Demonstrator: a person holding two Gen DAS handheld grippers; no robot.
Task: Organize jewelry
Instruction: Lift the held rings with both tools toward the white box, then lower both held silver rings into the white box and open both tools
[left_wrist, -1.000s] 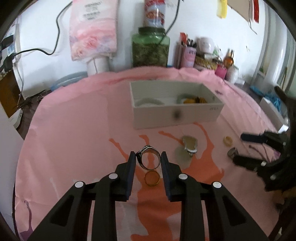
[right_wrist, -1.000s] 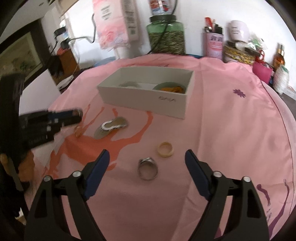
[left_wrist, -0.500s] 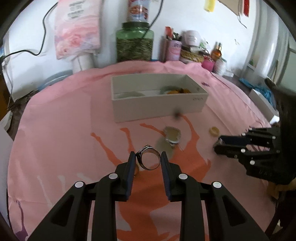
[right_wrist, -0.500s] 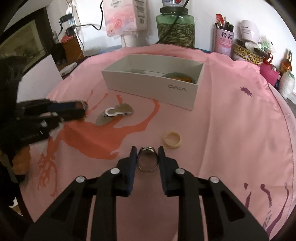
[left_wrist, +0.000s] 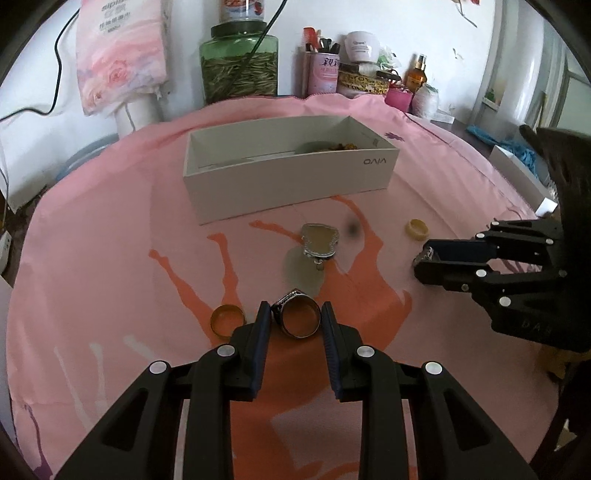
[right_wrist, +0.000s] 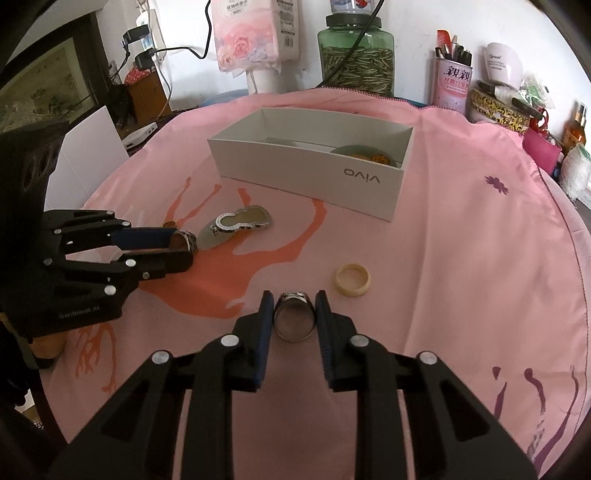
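My left gripper (left_wrist: 295, 310) is shut on a silver signet ring (left_wrist: 291, 296), held just above the pink cloth. A gold ring (left_wrist: 227, 319) lies to the left of its fingers. My right gripper (right_wrist: 293, 299) is shut on a second silver ring (right_wrist: 294, 295), low over the cloth. A cream ring (right_wrist: 352, 280) lies just right of it and a silver-rimmed pendant (right_wrist: 240, 221) lies further left. The white box (right_wrist: 314, 166) stands beyond with jewelry inside. Each gripper shows in the other's view, the left gripper (right_wrist: 186, 245) and the right gripper (left_wrist: 421, 260).
The pink cloth (left_wrist: 110, 240) covers a round table. Along the back wall stand a green glass jar (left_wrist: 240, 70), a pink tin of combs and pens (left_wrist: 325, 72), bottles and a tissue pack (left_wrist: 118, 51). A white board (right_wrist: 88, 162) leans at the left edge.
My right gripper went from wide open to shut on the silver ring on the cloth. My left gripper carried its ring to the right and lower, leaving the gold ring at its left.
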